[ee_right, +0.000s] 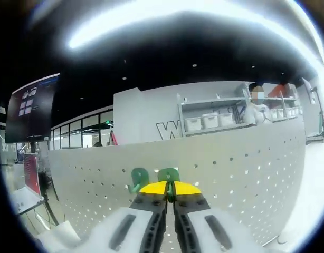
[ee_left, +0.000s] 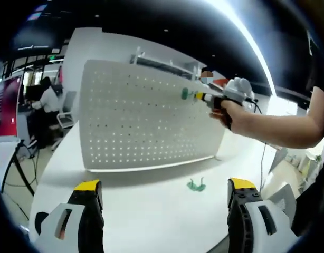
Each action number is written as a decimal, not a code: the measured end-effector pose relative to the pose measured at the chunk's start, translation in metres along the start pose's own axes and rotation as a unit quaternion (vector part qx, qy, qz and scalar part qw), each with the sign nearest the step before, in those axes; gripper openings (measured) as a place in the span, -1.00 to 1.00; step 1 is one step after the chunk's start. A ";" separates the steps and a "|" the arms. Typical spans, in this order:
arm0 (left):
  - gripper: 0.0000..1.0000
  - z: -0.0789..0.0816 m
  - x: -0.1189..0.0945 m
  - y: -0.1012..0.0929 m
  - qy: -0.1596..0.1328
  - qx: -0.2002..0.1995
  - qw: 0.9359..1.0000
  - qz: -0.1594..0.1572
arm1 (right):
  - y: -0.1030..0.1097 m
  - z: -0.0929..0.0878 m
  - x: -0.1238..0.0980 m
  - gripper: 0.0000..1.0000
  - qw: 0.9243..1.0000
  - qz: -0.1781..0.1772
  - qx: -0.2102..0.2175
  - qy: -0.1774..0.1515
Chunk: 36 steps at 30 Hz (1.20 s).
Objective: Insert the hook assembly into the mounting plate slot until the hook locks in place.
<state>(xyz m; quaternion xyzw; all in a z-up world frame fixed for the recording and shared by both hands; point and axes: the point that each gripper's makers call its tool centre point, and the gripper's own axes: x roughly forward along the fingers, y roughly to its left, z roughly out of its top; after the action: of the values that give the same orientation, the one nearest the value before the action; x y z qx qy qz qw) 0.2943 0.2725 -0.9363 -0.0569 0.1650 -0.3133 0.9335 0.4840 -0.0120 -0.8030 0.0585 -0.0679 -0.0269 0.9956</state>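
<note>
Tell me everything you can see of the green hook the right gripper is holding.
The green hook looks like glossy plastic, with a rounded head showing just above the right gripper, whose yellow-tipped jaws are shut on it. It is pressed at the white pegboard, right beside a second green hook. From the left gripper view it sits high on the board. Whether it has locked is unclear.

Open-plan office: desks, wall screen

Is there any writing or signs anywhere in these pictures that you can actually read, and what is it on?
"W": a large dark letter on the white wall behind the pegboard, cut off by the shelf; any letters after it are hidden.
Dark screen at upper left in the right gripper view: small panels, too blurred to read.
Red display at the left edge of the left gripper view: nothing legible.
</note>
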 end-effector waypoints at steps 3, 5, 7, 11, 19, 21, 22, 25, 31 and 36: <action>1.00 0.001 0.000 0.000 -0.001 -0.001 1.000 0.000 | -0.004 0.002 0.002 -1.00 1.000 -0.004 0.007 -0.003; 1.00 0.001 0.000 0.000 -0.002 0.000 1.000 0.002 | -0.004 0.003 0.003 -1.00 1.000 -0.005 0.008 -0.003; 1.00 0.000 -0.001 0.001 0.000 0.000 1.000 0.003 | -0.003 0.007 0.004 -1.00 1.000 -0.006 0.008 -0.008; 1.00 -0.001 -0.002 0.003 0.001 -0.004 1.000 0.007 | -0.003 0.008 0.006 -1.00 1.000 -0.007 0.005 -0.010; 1.00 0.000 -0.004 0.007 0.002 -0.007 1.000 0.012 | -0.003 -0.001 0.007 -1.00 1.000 -0.006 0.009 -0.005; 1.00 0.000 -0.004 0.006 0.004 -0.005 1.000 0.012 | -0.004 -0.004 0.007 -1.00 1.000 -0.006 0.013 -0.002; 1.00 0.000 -0.004 0.006 0.003 -0.005 1.000 0.012 | -0.004 -0.004 0.006 -1.00 1.000 -0.007 0.014 -0.003; 1.00 -0.001 -0.005 0.008 0.004 -0.007 1.000 0.015 | -0.003 -0.006 0.008 -1.00 1.000 -0.007 0.008 -0.003; 1.00 0.000 -0.007 0.012 0.003 -0.009 1.000 0.020 | -0.003 -0.007 0.009 -1.00 1.000 -0.009 0.008 -0.004; 1.00 -0.001 -0.006 0.011 0.003 -0.010 1.000 0.019 | -0.002 -0.008 0.009 -1.00 1.000 -0.010 0.005 -0.006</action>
<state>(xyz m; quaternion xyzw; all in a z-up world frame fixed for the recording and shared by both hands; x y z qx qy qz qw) 0.2956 0.2848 -0.9376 -0.0622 0.1725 -0.2936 0.9382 0.4940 -0.0136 -0.8099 0.0641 -0.0735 -0.0364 0.9946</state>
